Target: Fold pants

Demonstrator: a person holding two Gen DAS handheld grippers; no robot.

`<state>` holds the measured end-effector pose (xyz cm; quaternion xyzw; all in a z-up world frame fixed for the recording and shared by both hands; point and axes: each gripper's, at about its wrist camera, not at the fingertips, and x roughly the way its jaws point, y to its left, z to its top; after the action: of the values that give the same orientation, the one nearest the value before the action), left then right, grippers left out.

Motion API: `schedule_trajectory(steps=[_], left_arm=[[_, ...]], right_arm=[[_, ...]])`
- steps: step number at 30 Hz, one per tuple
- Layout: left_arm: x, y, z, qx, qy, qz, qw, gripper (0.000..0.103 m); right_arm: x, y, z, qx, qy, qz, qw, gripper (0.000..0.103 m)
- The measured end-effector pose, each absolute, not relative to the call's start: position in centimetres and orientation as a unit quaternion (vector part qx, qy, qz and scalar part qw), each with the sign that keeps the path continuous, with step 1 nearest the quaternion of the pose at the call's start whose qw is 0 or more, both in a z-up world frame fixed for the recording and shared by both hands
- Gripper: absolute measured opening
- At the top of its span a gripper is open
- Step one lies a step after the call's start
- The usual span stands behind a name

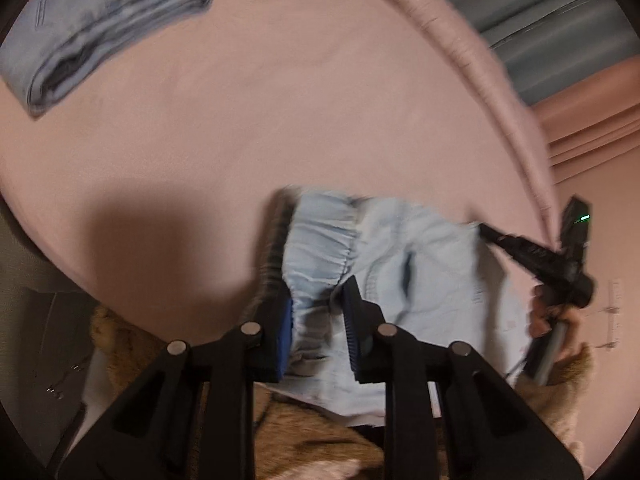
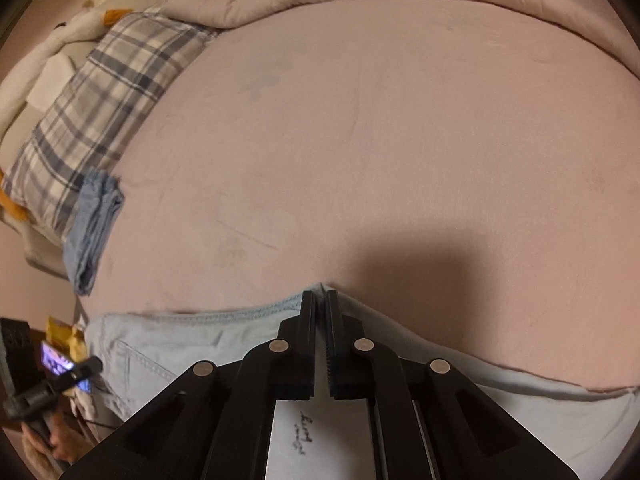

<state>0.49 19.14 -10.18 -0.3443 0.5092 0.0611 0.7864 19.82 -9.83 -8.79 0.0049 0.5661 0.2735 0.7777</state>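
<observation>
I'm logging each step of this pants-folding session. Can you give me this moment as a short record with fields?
surface: pink bed sheet
garment in work: light blue pants, lying at the near edge of the bed
left gripper: closed on the gathered elastic waistband
right gripper: shut on the pants' edge
already folded: darker blue pants, set aside, apart from the grippers
other items: plaid pillow beside the folded pair
fold status: not yet made
</observation>
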Motion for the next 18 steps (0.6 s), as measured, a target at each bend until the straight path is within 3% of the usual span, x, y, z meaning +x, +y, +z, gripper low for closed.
schedule_trajectory(steps=[10, 13, 15, 17, 18], left_arm=[[1.2, 18.9, -10.1, -0.324, 0.510, 0.076, 0.793, 0.031], [0.1, 18.4, -8.2, -0.316, 0.491, 0.094, 0.807, 0.043], [-0.4, 17.9, -6.5, -0.306, 0.468, 0.096, 0.824, 0.057], [-0.8, 17.1, -4.8, -0.295, 0.446, 0.088, 0.841, 0.062], [-0.9, 16.7, -4.2, -0.289, 0.439, 0.081, 0.847, 0.062]], right_arm=[[19.7, -9.1, -9.7, -0.012, 0.548, 0.246, 0.800, 0.005], [19.0, -10.9, -8.2, 0.003, 0.532, 0.229, 0.815, 0.006], [18.0, -13.0, -7.0, 0.016, 0.516, 0.211, 0.830, 0.022], [16.5, -16.6, -5.8, 0.042, 0.497, 0.187, 0.846, 0.043], [15.8, -18.3, -5.5, 0.055, 0.490, 0.176, 0.852, 0.048]])
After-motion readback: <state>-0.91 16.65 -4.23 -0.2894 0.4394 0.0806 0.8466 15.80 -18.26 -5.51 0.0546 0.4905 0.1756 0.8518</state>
